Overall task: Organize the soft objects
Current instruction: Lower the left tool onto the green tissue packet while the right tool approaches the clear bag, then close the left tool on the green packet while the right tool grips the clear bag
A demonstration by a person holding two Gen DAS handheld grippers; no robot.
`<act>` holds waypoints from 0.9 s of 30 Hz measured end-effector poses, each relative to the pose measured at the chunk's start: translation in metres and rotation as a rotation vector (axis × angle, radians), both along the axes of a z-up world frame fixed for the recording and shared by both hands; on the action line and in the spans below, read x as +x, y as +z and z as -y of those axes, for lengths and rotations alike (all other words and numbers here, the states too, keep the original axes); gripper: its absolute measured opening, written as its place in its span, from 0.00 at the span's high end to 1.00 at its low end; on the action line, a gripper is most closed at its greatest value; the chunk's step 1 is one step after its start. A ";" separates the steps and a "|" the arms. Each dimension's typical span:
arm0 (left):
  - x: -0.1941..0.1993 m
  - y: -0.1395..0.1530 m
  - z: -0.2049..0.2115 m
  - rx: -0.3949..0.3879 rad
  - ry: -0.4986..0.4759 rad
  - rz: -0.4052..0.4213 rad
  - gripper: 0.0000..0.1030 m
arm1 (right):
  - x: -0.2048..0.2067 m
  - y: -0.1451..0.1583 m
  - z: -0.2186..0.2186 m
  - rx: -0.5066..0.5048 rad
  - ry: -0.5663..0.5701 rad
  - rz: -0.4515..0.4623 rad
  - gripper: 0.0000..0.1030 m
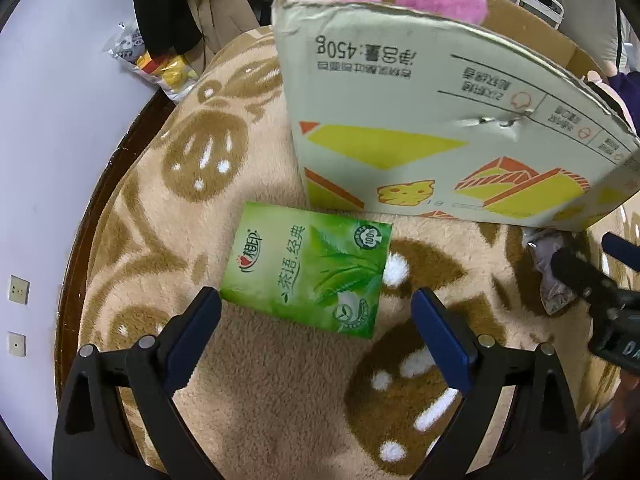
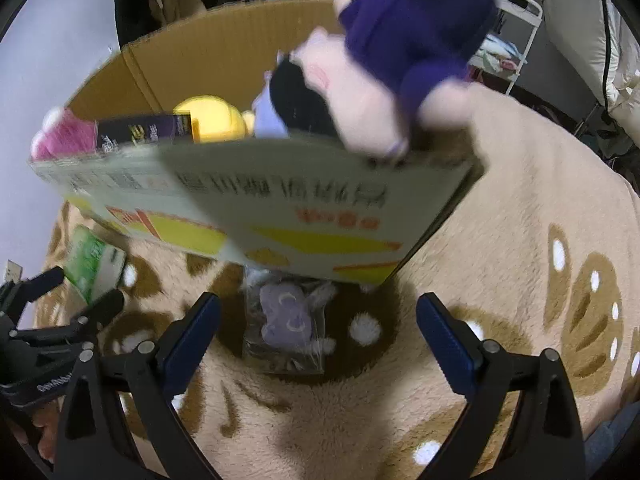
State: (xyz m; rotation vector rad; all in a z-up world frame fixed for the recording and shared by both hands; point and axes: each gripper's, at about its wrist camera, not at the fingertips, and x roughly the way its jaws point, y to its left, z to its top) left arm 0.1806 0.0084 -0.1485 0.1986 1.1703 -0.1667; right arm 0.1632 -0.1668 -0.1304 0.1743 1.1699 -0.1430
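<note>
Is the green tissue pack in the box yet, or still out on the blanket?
Still out. The green tissue pack lies flat on the blanket, in front of the cardboard box, between the left gripper's open jaws.

1. The left wrist view looks forward and down, close over the green tissue pack (image 1: 308, 272).
2. The right wrist view faces the cardboard box (image 2: 280, 216) closely, from further right.
3. Both share the box, pack and blanket (image 1: 280, 380).

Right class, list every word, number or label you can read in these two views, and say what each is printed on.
"净含量:450g", upside down: cardboard box flap.
"茶语.经典": green tissue pack.
"100%": round seal on that pack.
Brand logo on the pack: only partly legible.
Small print on the box, and the dark package inside it: too blurred.
</note>
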 end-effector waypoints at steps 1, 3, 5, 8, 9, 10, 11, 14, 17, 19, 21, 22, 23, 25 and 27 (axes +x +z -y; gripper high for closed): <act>0.000 0.000 0.000 -0.001 0.002 0.002 0.08 | 0.001 -0.003 -0.001 -0.001 0.005 -0.006 0.01; 0.001 0.000 -0.001 0.009 0.011 0.011 0.08 | 0.003 -0.008 -0.002 -0.005 0.014 -0.016 0.01; 0.003 -0.002 -0.003 0.013 0.018 0.015 0.08 | 0.005 -0.012 -0.005 -0.016 0.030 -0.013 0.01; 0.009 -0.007 -0.006 0.007 0.027 0.008 0.08 | 0.007 -0.020 -0.009 -0.051 0.046 -0.030 0.01; 0.010 -0.008 -0.006 0.009 0.030 0.008 0.08 | 0.008 -0.022 -0.009 -0.058 0.049 -0.032 0.01; 0.011 -0.010 -0.007 0.013 0.033 0.009 0.08 | 0.008 -0.023 -0.010 -0.064 0.052 -0.031 0.01; 0.012 -0.011 -0.007 0.016 0.035 0.009 0.08 | 0.009 -0.023 -0.011 -0.067 0.052 -0.030 0.01; 0.015 -0.013 -0.008 0.013 0.037 0.011 0.08 | 0.010 -0.023 -0.012 -0.066 0.051 -0.030 0.01; 0.017 -0.012 -0.009 0.024 0.045 0.030 0.08 | 0.012 -0.024 -0.010 -0.062 0.049 -0.031 0.01; 0.018 -0.014 -0.008 0.025 0.039 0.037 0.08 | 0.012 -0.025 -0.009 -0.063 0.048 -0.030 0.01; 0.023 -0.015 -0.010 0.027 0.027 0.041 0.10 | 0.013 -0.025 -0.008 -0.065 0.050 -0.030 0.01; 0.024 -0.016 -0.009 0.019 0.015 0.039 0.17 | 0.008 -0.024 -0.011 -0.066 0.050 -0.030 0.01; 0.024 -0.016 -0.009 0.001 0.008 0.027 0.21 | 0.008 -0.024 -0.012 -0.068 0.050 -0.031 0.01; 0.024 -0.015 -0.009 -0.025 0.009 0.018 0.23 | 0.007 -0.023 -0.016 -0.071 0.051 -0.033 0.01; 0.024 -0.016 -0.009 -0.016 0.001 0.021 0.24 | 0.006 -0.024 -0.017 -0.072 0.052 -0.034 0.01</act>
